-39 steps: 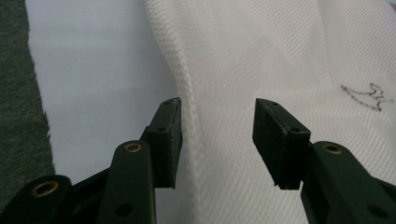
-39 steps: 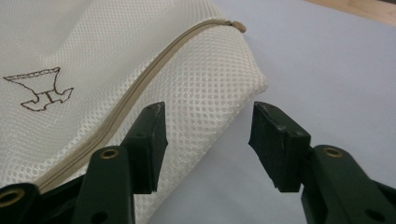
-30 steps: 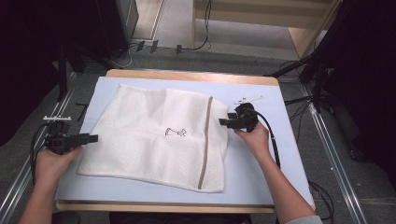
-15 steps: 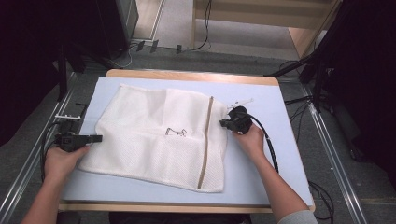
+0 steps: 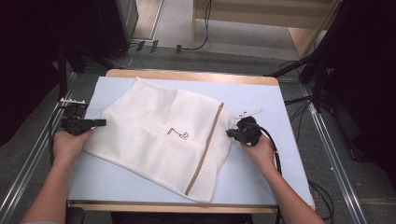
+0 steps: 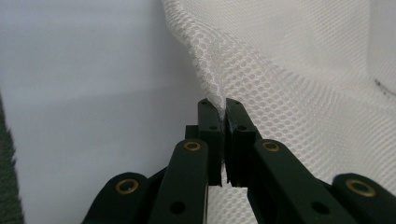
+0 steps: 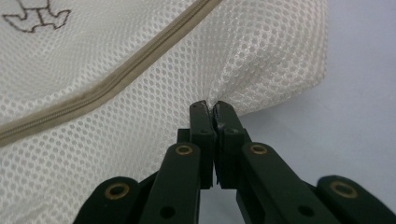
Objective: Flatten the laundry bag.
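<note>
A white mesh laundry bag (image 5: 163, 130) with a tan zipper (image 5: 205, 147) and a small dark emblem lies skewed on the pale blue table (image 5: 261, 172). My left gripper (image 5: 100, 122) holds its left edge; in the left gripper view the jaws (image 6: 223, 105) are shut on a pinch of the mesh bag (image 6: 289, 74). My right gripper (image 5: 229, 133) grips the bag's right edge beyond the zipper, and the right gripper view shows its tips (image 7: 212, 106) shut on a fold of the mesh bag (image 7: 140, 93). Both grippers' jaws have just closed on the mesh.
The table's wooden rim (image 5: 187, 74) runs along the far side. Metal rails (image 5: 336, 158) flank both sides, with cables on the floor beyond. A small white piece (image 5: 250, 112) lies on the table just behind the right gripper.
Both grippers moved in and took hold of the bag's opposite edges. The bag has turned clockwise and shifted nearer, its left side pulled up and its right edge bunched.
</note>
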Motion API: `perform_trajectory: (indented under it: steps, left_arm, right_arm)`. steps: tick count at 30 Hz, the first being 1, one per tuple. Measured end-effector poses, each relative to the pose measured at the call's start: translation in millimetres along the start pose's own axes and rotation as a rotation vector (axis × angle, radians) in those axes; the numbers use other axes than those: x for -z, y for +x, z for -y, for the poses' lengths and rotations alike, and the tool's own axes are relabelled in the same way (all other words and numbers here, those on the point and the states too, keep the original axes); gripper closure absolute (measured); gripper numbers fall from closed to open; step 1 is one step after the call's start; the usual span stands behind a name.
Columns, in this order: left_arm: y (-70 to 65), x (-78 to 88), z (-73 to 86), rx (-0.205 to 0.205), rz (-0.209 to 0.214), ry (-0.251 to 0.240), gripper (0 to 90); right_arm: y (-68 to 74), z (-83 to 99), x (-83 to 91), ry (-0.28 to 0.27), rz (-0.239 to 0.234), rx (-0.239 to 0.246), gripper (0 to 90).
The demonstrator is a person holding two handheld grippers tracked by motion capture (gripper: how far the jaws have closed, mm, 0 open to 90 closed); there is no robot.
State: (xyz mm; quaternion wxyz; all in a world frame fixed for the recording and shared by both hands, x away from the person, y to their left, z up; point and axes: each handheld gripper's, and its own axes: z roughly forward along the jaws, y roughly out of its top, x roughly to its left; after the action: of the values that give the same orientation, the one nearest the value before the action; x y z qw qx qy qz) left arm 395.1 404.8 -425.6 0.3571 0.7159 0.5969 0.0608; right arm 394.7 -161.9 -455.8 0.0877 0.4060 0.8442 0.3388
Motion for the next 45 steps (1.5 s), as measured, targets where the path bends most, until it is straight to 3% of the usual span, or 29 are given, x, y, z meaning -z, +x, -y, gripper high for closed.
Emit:
perform_trajectory:
  steps: [6,12,18,20,21,23,24,26,29,31,36,41,45]
  left_arm:
    - [-3.2,-16.5,-15.2,0.007,0.021,-0.007,87.5]
    - [-11.5,-31.1,-26.5,-0.012,0.038,-0.014,87.0]
    - [-17.3,-39.9,-33.7,-0.033,0.035,-0.019,85.7]
    - [-16.8,-40.3,-34.2,-0.033,0.038,-0.019,82.6]
    - [-16.5,-39.8,-34.2,-0.033,0.039,-0.021,75.5]
    - [-16.4,-38.3,-33.9,-0.038,0.042,-0.027,64.8]
    - [-16.6,-37.6,-33.7,-0.047,0.042,-0.026,64.8]
    - [-18.6,-34.3,-32.1,-0.094,0.021,-0.008,45.2]
    - [-18.6,-29.0,-32.0,-0.089,0.015,-0.019,41.0]
    - [-19.0,-22.1,-32.3,-0.07,0.029,-0.042,37.3]
    - [-22.7,-3.1,-29.2,-0.068,0.032,-0.087,35.3]
    - [-32.8,9.1,-18.5,-0.085,0.032,-0.088,35.3]
    - [-43.1,13.0,-4.2,-0.088,0.027,-0.065,35.4]
  right_arm:
    - [8.2,20.0,12.8,-0.025,-0.049,-0.036,89.0]
    - [26.1,35.4,22.6,-0.013,-0.059,-0.004,88.7]
    - [50.8,46.6,23.3,0.032,-0.122,0.035,88.7]
    - [55.3,47.2,24.3,0.034,-0.12,0.054,87.2]
    - [52.6,46.6,27.6,0.027,-0.13,0.058,80.9]
    - [50.9,46.3,29.4,0.02,-0.131,0.057,78.2]
    - [48.6,45.7,32.2,0.012,-0.134,0.057,74.5]
    - [43.1,44.2,43.8,-0.032,-0.132,0.048,67.6]
    - [41.3,42.3,51.3,-0.066,-0.107,0.056,65.2]
    - [36.7,35.5,60.8,-0.119,-0.084,0.053,61.1]
    - [28.6,30.4,65.4,-0.144,-0.075,0.046,59.3]
    - [13.1,16.1,54.1,-0.153,-0.055,0.026,58.8]
    - [3.6,-11.0,36.9,-0.17,-0.044,0.031,57.7]
